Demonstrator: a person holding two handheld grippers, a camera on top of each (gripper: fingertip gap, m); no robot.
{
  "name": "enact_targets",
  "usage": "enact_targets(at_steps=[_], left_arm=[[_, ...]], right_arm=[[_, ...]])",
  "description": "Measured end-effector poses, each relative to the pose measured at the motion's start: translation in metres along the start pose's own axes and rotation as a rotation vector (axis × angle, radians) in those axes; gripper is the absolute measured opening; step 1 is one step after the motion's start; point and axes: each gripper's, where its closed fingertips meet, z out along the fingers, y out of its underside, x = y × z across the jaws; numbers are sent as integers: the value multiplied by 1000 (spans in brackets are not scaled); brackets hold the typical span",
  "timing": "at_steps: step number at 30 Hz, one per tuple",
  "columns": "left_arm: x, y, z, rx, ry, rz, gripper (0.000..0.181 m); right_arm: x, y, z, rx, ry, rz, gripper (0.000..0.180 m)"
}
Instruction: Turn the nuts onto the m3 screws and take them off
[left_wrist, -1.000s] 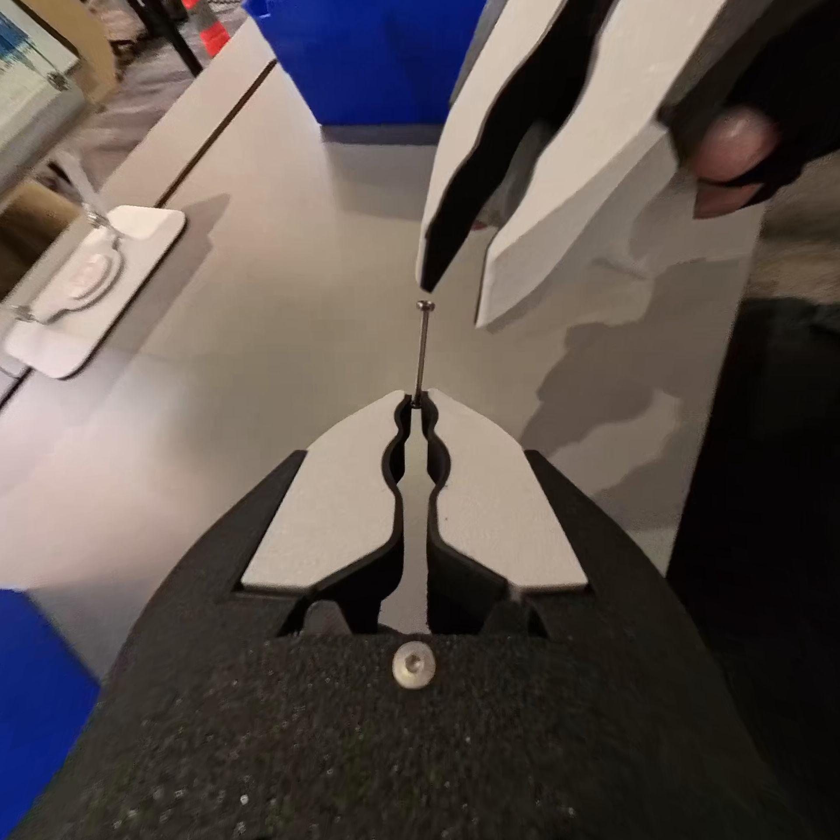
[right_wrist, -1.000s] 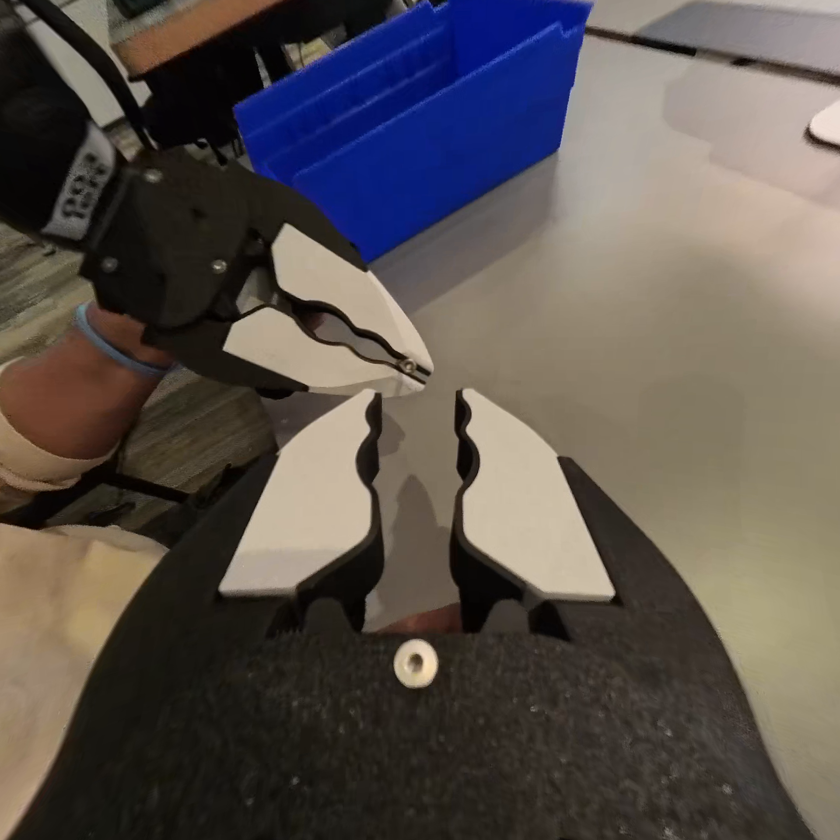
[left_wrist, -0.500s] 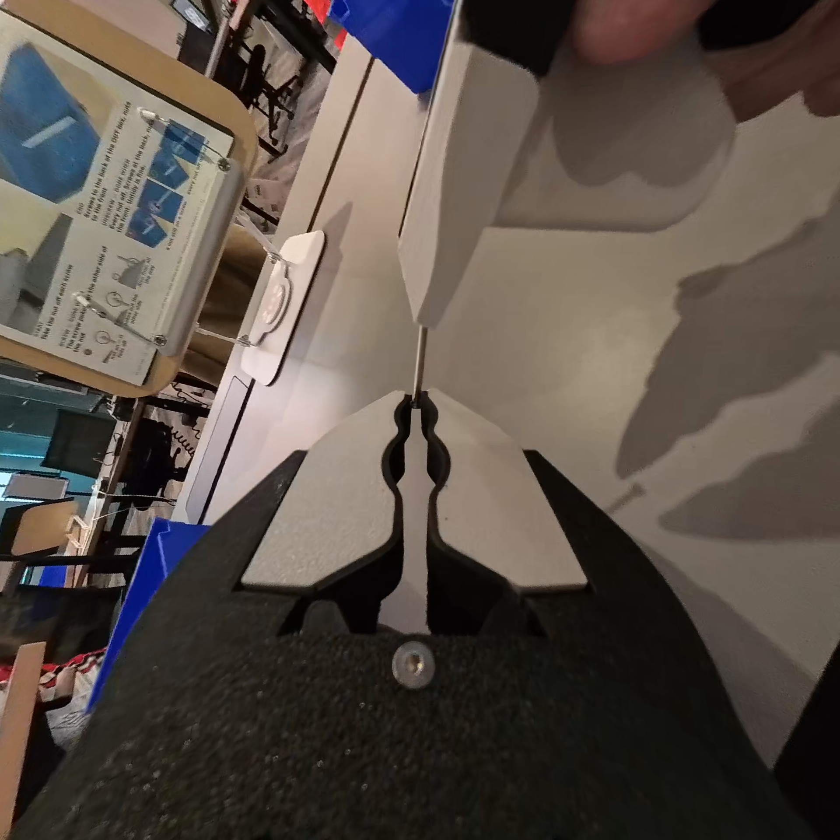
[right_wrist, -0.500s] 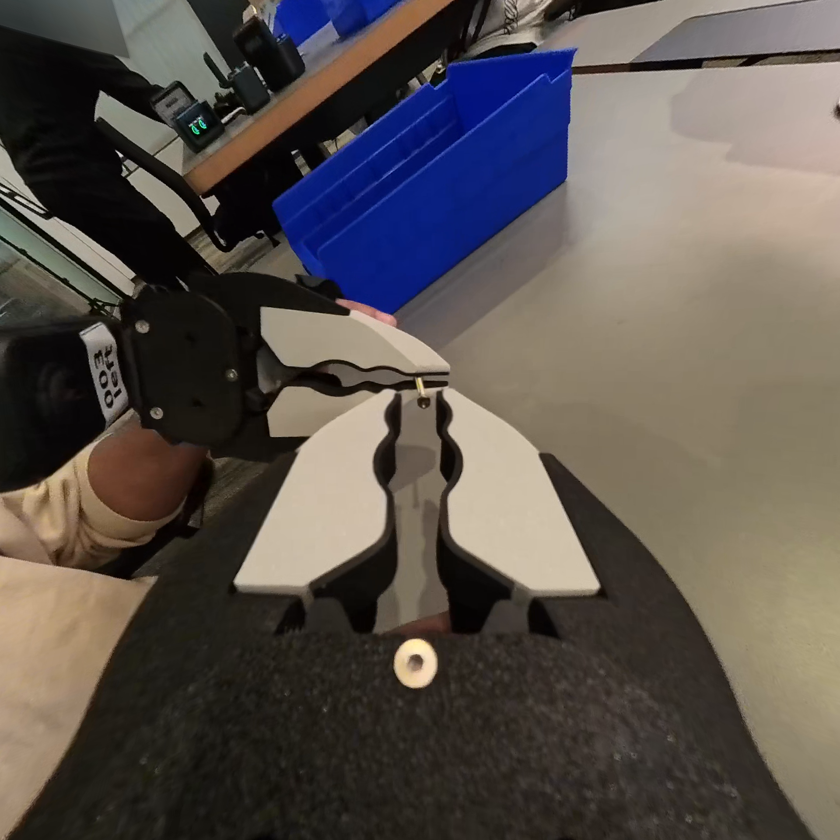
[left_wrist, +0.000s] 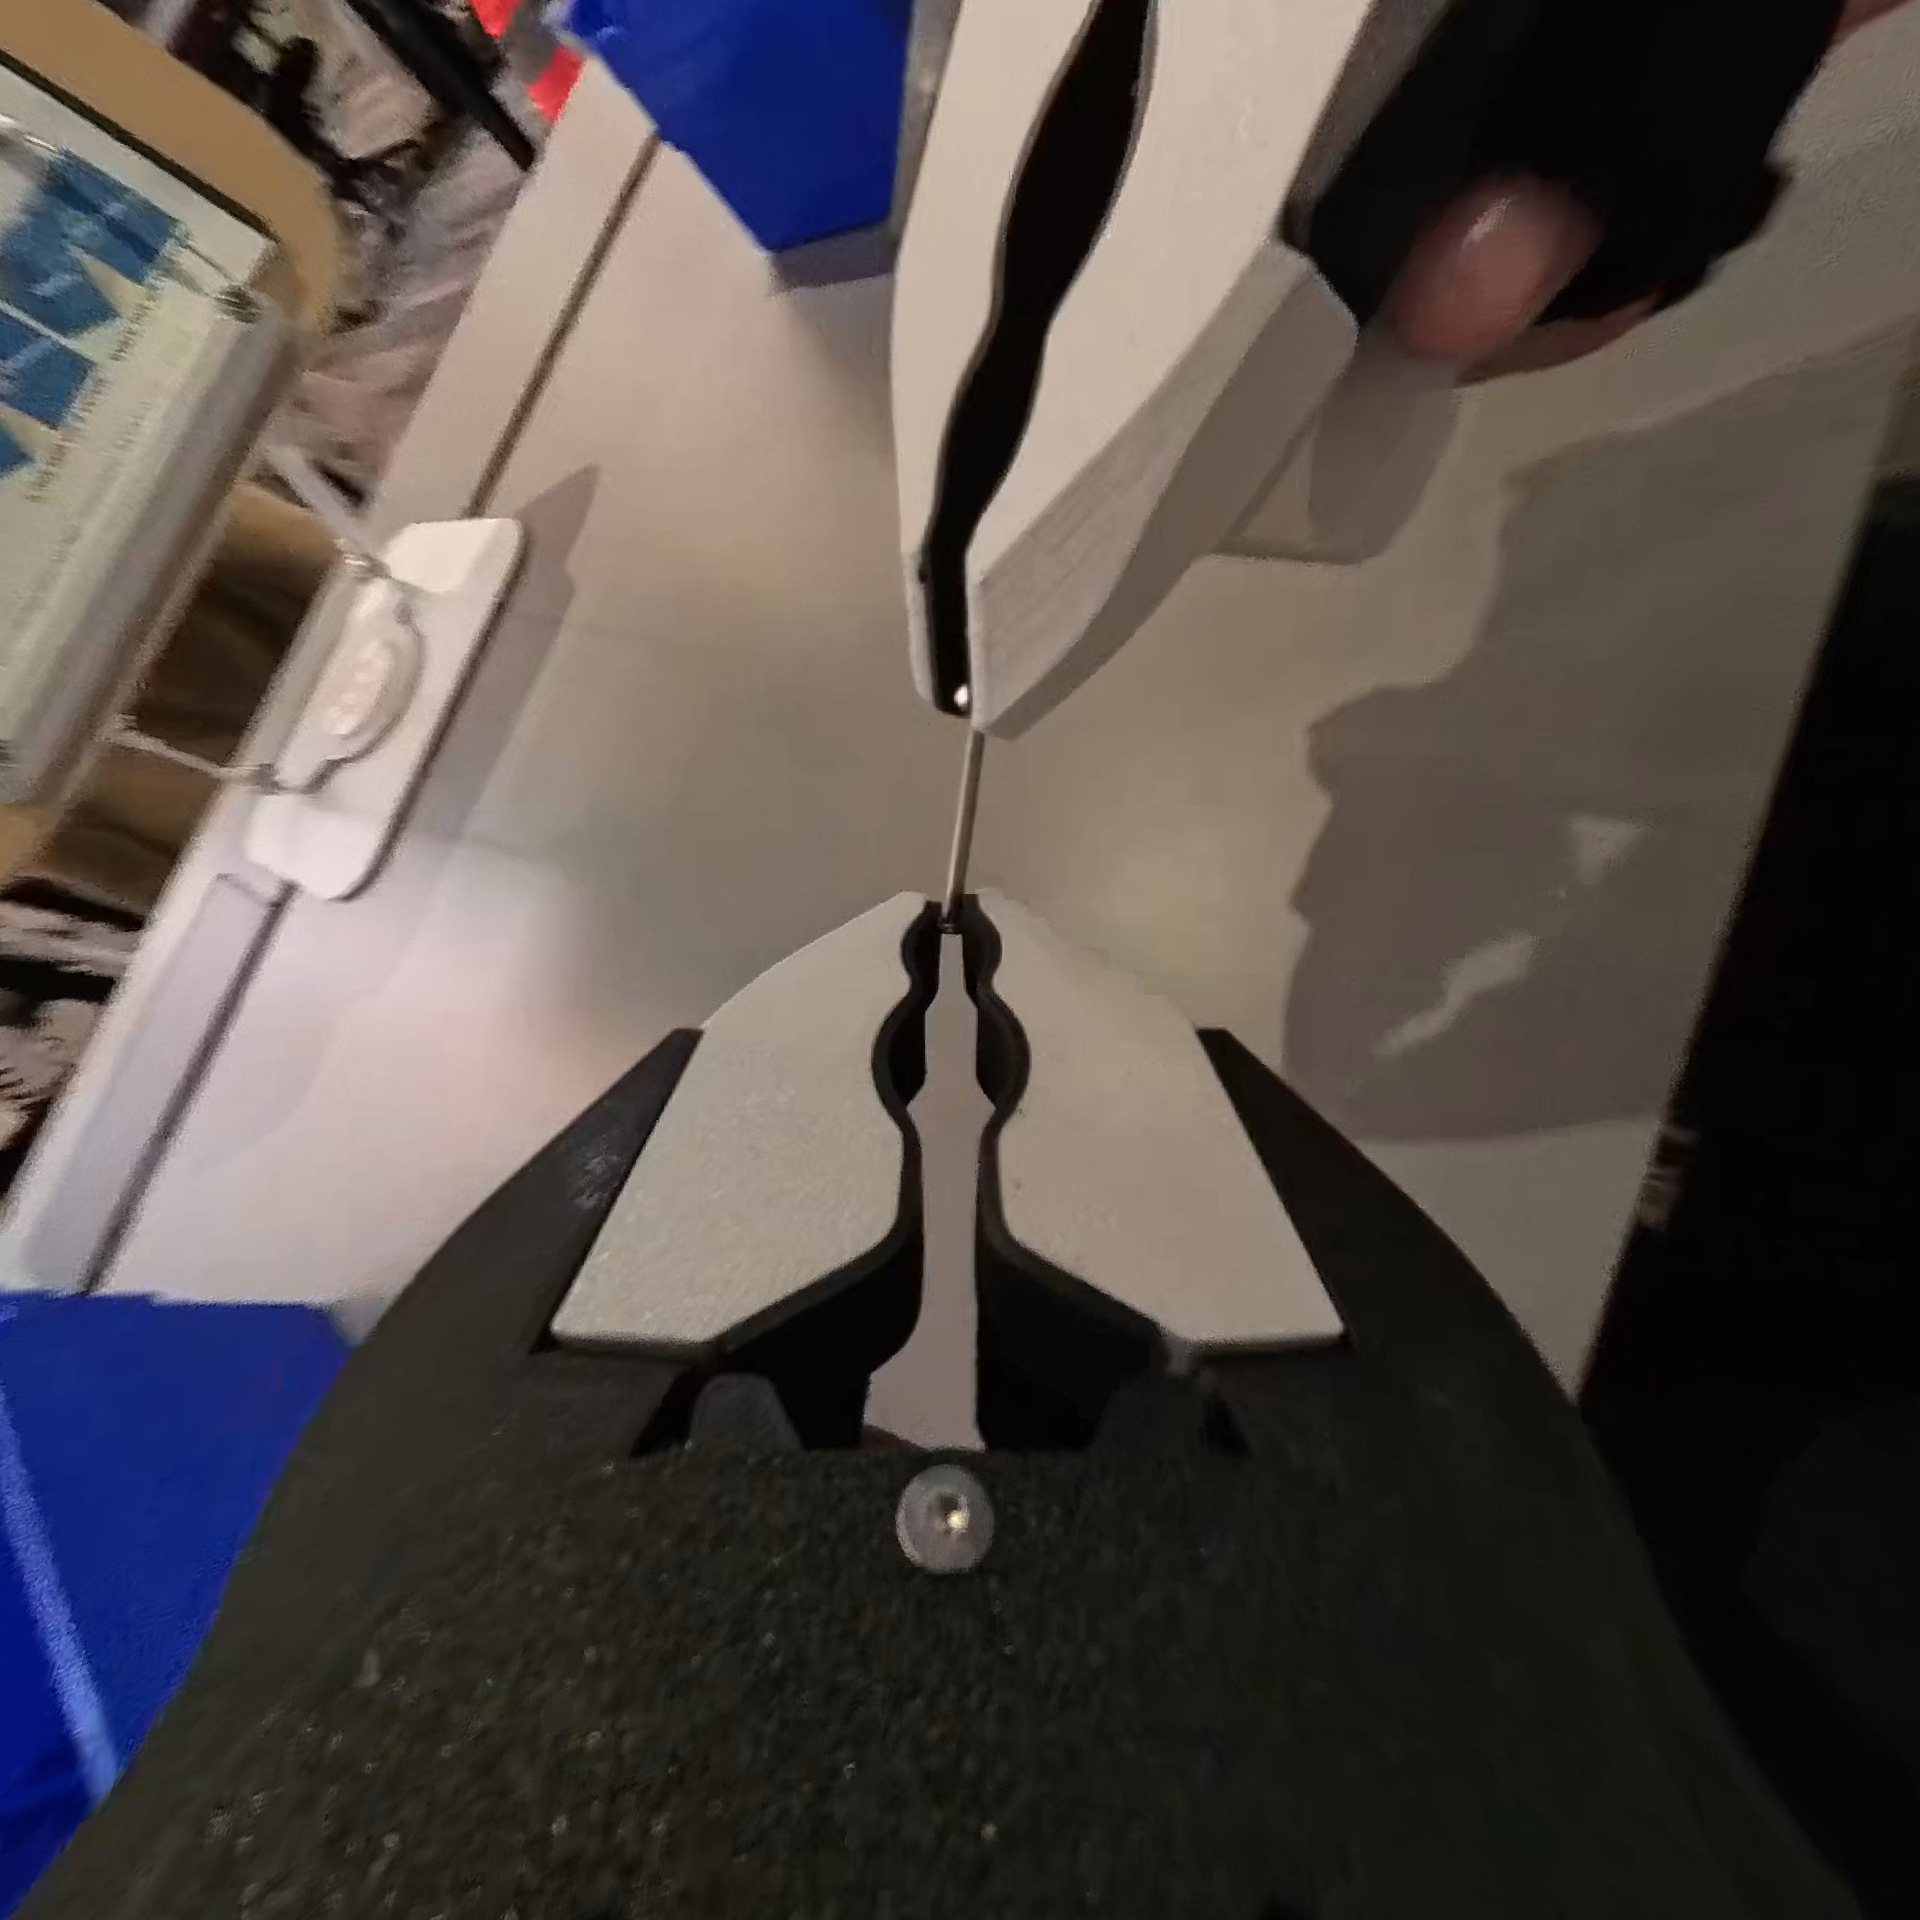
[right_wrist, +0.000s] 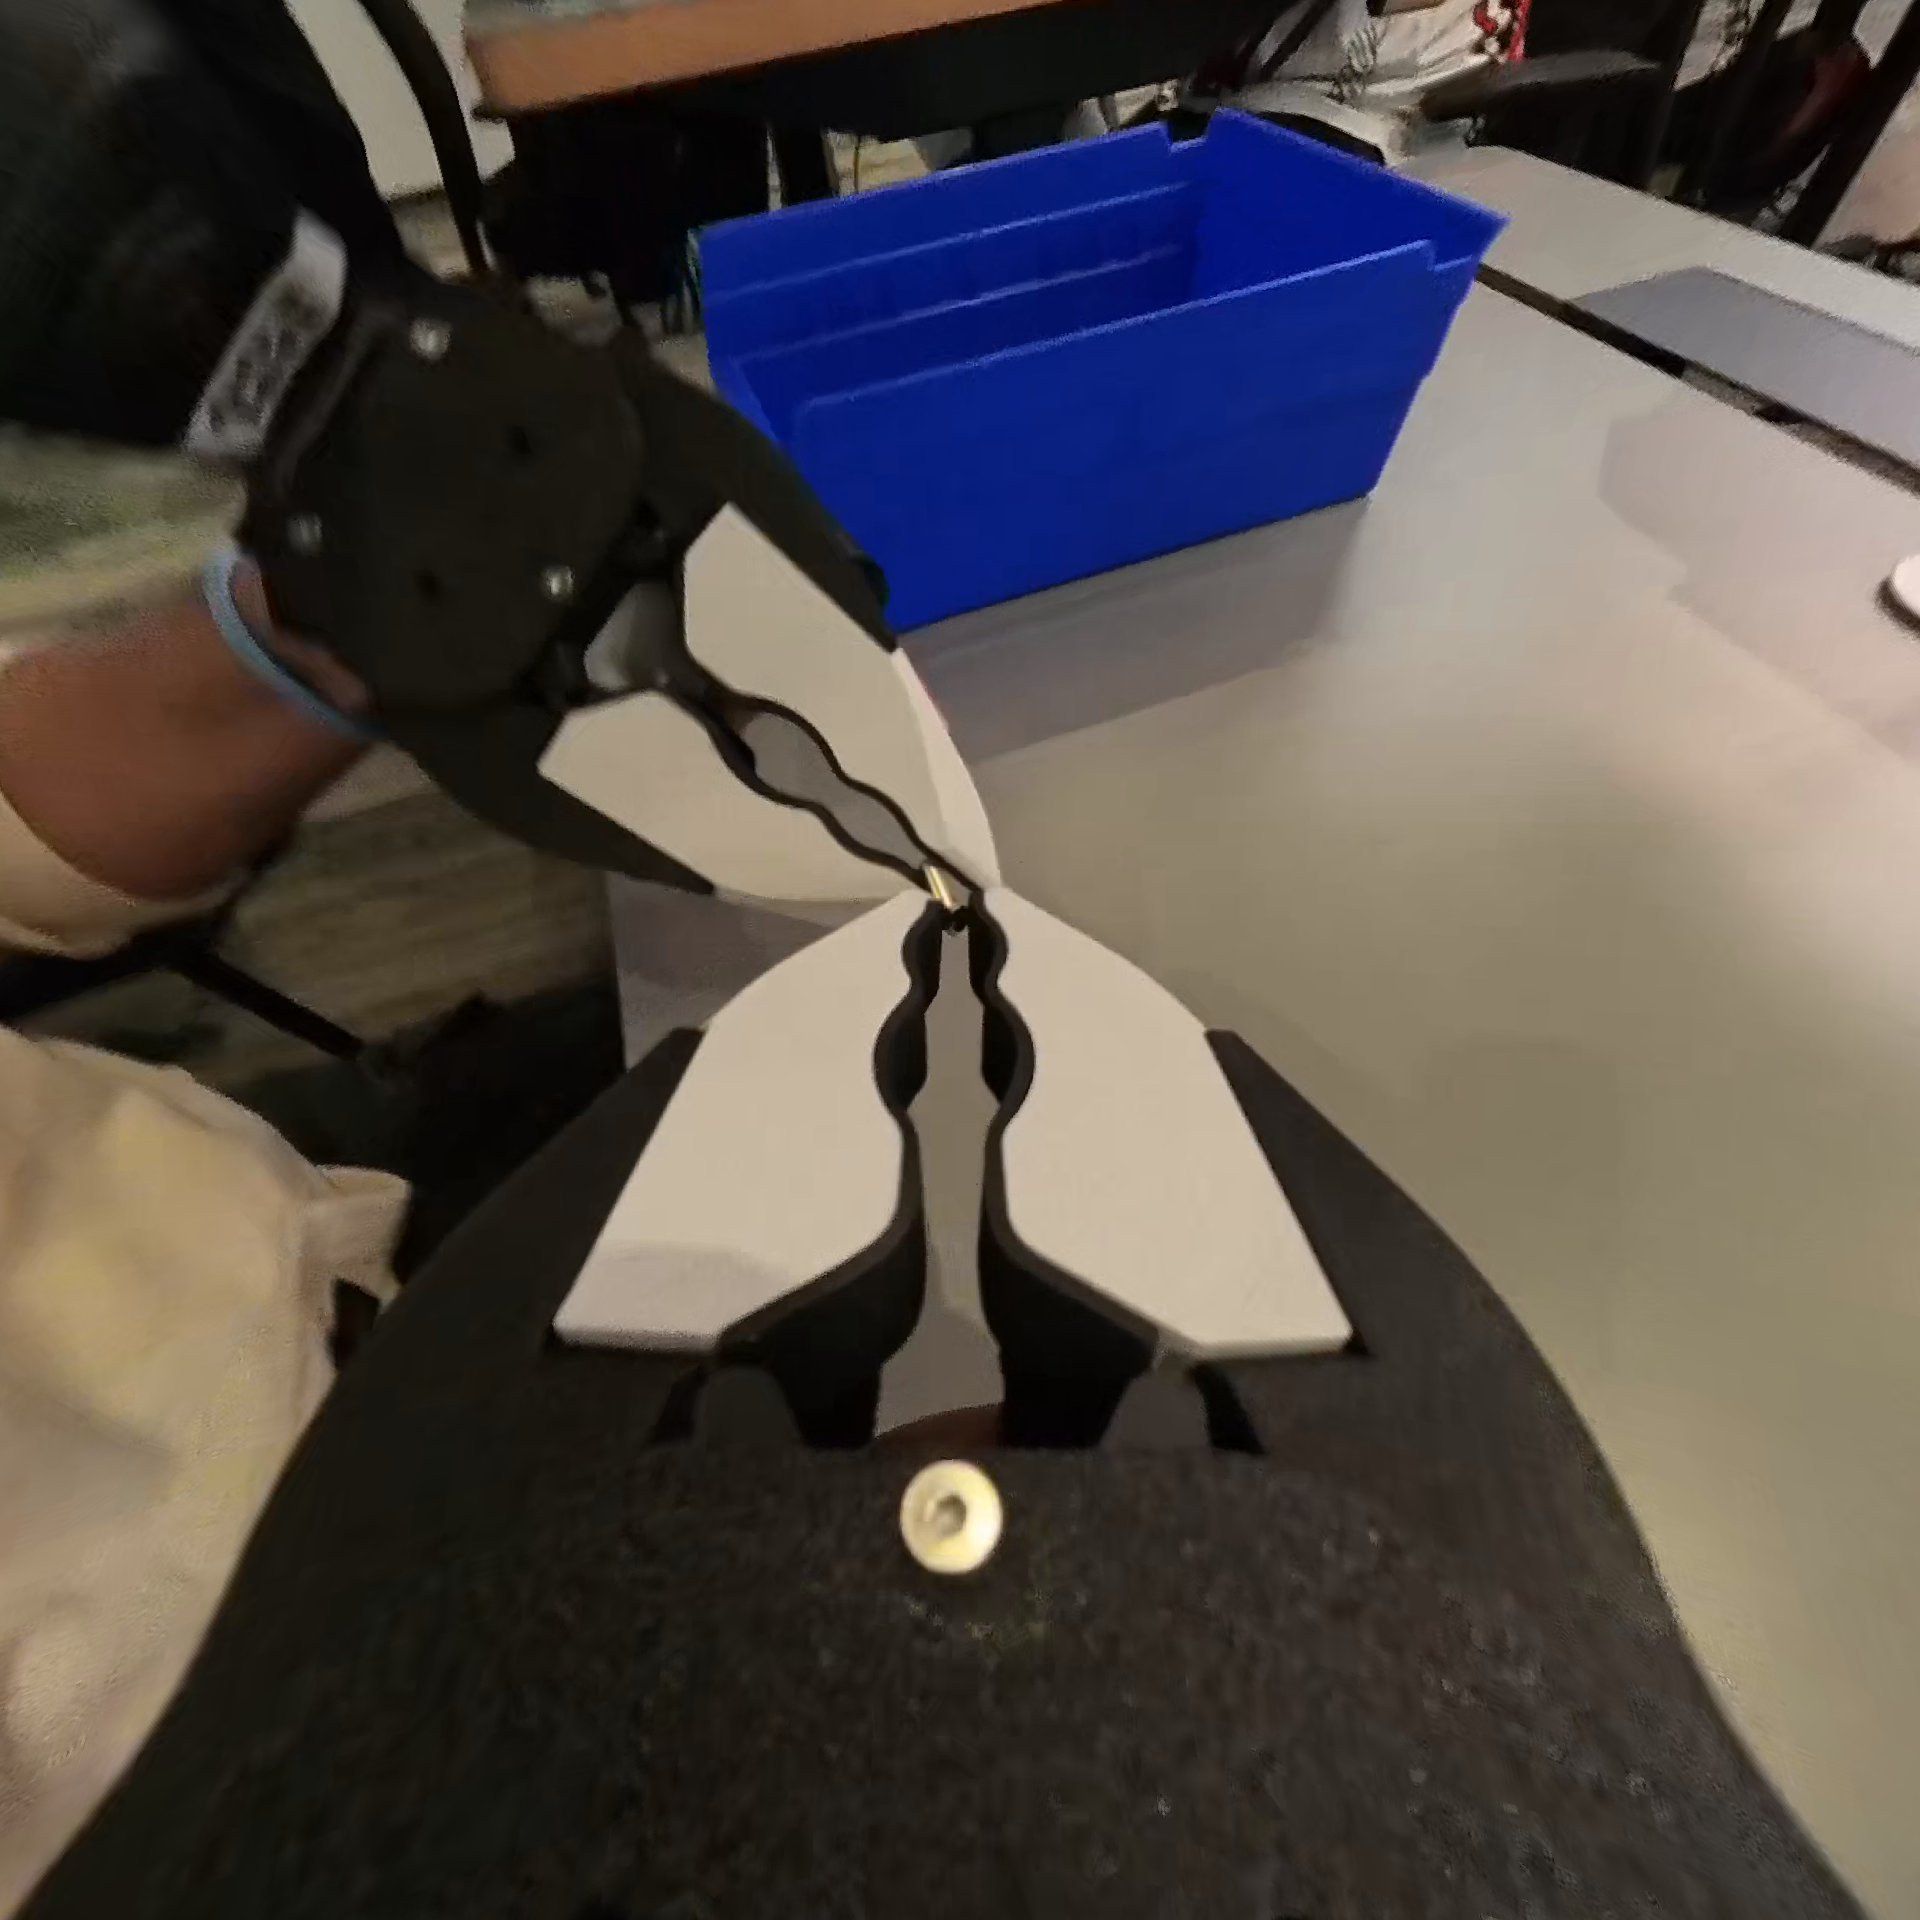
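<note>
A thin metal screw (left_wrist: 961, 821) spans between both grippers above the grey table (left_wrist: 727, 727). My left gripper (left_wrist: 948, 920) is shut on its near end; a small dark piece sits between the tips, and I cannot tell whether it is a nut. My right gripper (left_wrist: 961, 698) comes down from above and is shut on the screw's far, head end. In the right wrist view my right gripper (right_wrist: 956, 923) meets the left gripper (right_wrist: 948, 885) tip to tip, with a short bit of screw (right_wrist: 940, 889) showing between them.
A blue bin (right_wrist: 1091, 416) stands on the table (right_wrist: 1455, 935) behind the grippers; it also shows in the left wrist view (left_wrist: 769, 114). A white stand base (left_wrist: 384, 707) with a sign holder is at the left. Another blue bin (left_wrist: 125, 1507) is near left. The table edge (left_wrist: 1704, 935) is at the right.
My right gripper was open and clear of the screw; it has moved onto the screw's head end and shut. My left gripper has kept its hold while both hands tilted.
</note>
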Motion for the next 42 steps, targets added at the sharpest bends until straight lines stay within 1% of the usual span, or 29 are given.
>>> enact_targets(at_steps=[3, 6, 10, 19, 20, 23, 25, 26, 28, 29, 32, 34, 36, 37, 39, 40, 42], left_arm=[[12, -1, -1, 25, 139, -48, 4], [19, -2, -1, 49, 253, -99, 4], [32, -7, -5, 95, 451, -188, 4], [46, -29, -39, 268, 894, -367, 3], [46, -30, -41, 286, 920, -386, 3], [40, -28, -38, 305, 913, -417, 3], [33, -29, -37, 334, 880, -446, 3], [28, -29, -33, 347, 840, -467, 3], [8, -25, -18, 361, 676, -522, 3], [-3, -23, -11, 369, 580, -556, 3], [-40, -5, 5, 357, 212, -676, 3], [-58, 14, 6, 302, -72, -703, 4], [-66, 32, 0, 243, -288, -762, 4], [-66, 38, -3, 225, -359, -797, 4], [-65, 43, -9, 193, -467, -789, 4], [-67, 43, -14, 195, -521, -777, 4], [-67, 41, -19, 207, -559, -776, 4]], right_arm=[[-4, 7, -3, -50, -18, -148, 5], [-8, 8, -5, -70, -58, -228, 5], [-11, 9, -10, -93, -111, -345, 5], [-31, -6, -26, -10, -264, -514, 2], [-31, -9, -29, 1, -274, -519, 2], [-26, -11, -33, -5, -275, -480, 2], [-19, -14, -34, 14, -247, -434, 2], [-12, -16, -33, 30, -206, -398, 2], [6, -17, -29, 49, -88, -314, 2], [18, -17, -27, 60, -6, -269, 2], [44, -10, -24, 94, 229, -170, 2], [60, -4, -26, 123, 430, -129, 2], [68, 2, -29, 152, 594, -83, 2], [70, 5, -31, 167, 666, -68, 2], [77, 12, -38, 183, 805, -19, 2], [77, 14, -41, 210, 827, 13, 2], [77, 17, -42, 233, 841, 81, 2]])
